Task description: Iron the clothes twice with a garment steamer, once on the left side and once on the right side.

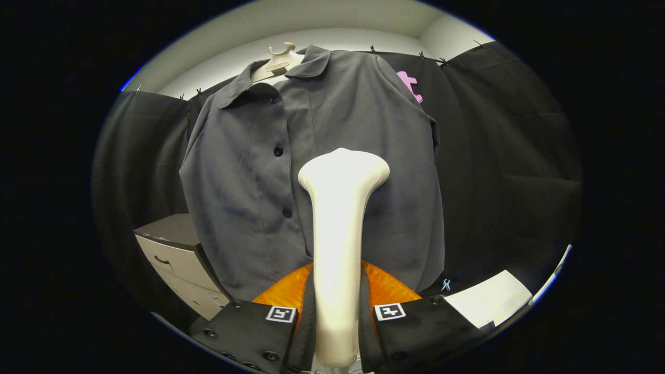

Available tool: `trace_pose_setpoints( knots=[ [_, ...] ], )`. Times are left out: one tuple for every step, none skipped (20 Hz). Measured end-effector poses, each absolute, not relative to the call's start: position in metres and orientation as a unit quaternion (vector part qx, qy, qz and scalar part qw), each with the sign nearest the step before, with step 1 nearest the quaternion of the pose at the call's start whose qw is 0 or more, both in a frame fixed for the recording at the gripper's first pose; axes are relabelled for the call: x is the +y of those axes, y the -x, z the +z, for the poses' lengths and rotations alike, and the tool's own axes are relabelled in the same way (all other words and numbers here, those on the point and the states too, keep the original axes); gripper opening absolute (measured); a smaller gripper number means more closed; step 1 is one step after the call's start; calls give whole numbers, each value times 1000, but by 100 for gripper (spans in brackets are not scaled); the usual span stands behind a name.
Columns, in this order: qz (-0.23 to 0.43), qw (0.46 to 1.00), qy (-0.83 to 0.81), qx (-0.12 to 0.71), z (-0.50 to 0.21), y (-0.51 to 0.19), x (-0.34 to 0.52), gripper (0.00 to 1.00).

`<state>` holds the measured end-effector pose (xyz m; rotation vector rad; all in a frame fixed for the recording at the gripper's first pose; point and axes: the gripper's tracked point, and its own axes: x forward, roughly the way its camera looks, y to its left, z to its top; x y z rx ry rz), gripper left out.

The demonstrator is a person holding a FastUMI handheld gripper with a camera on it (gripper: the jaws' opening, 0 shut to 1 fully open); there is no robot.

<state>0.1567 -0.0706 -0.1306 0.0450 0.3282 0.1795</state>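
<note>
A grey button-up shirt (332, 135) hangs on a pale hanger (278, 61) in front of the black booth wall. The white garment steamer (337, 234) stands upright between my fingers, and my gripper (336, 311) is shut on its handle. Its wide head (344, 169) rests against the shirt's middle, just right of the button line. Dark buttons (278, 151) run down the placket to the left of the head. The shirt's hem hangs just above my fingers.
A grey drawer cabinet (179, 257) stands low to the left, beside the shirt's hem. A white sheet (491, 301) lies low to the right, beyond the right finger. Black cloth walls close in both sides.
</note>
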Motion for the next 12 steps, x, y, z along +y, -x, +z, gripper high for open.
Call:
trace_pose_setpoints(
  knots=[
    [88, 981, -23, 169, -137, -154, -71, 41],
    [87, 981, -24, 175, -143, -153, -72, 41],
    [86, 979, -25, 181, -150, -150, -74, 41],
    [84, 978, -26, 187, -156, -147, -75, 41],
    [84, 977, -27, 194, -163, -144, -76, 41],
    [83, 976, -28, 200, -169, -142, -78, 41],
    [82, 975, -28, 206, -176, -140, -78, 41],
    [81, 973, -29, 212, -181, -139, -78, 41],
    [80, 972, -30, 218, -186, -137, -78, 41],
    [79, 971, -31, 222, -191, -136, -79, 41],
    [78, 970, -31, 227, -197, -134, -81, 41],
    [76, 970, -30, 230, -201, -132, -82, 41]
  ],
)
